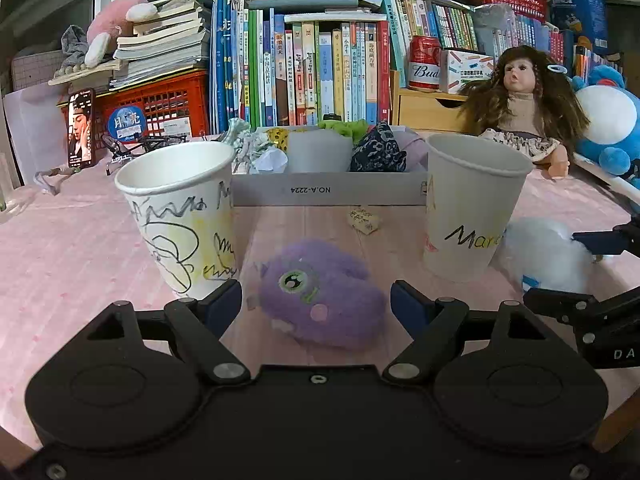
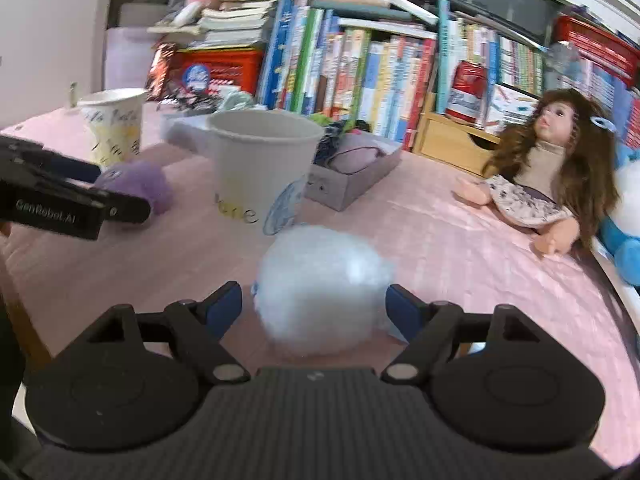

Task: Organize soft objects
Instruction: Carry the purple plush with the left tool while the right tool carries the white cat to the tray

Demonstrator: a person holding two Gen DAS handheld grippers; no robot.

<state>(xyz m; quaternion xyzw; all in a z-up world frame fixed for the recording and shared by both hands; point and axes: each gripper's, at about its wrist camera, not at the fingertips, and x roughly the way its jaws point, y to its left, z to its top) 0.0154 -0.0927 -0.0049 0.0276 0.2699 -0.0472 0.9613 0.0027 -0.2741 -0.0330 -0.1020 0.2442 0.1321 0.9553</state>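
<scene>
Now both tongs are wide apart and hold nothing: the left tongs (image 1: pixel 316 304) sit around the purple plush toy (image 1: pixel 320 300), and the right tongs (image 2: pixel 314 306) sit around the white fluffy ball (image 2: pixel 324 284), both lying on the pink tabletop (image 2: pixel 460 264). This looks like the grabbing step. Next, each should squeeze gently (soft things squash) and lift toward the paper cups (image 1: pixel 180 216) or the gray box (image 1: pixel 328 194).

Each wrist camera looks forward and downward, close over the desk (image 1: pixel 80 248); both views share the paper cups (image 1: pixel 472 204) and bookshelf (image 1: pixel 320 72).
</scene>
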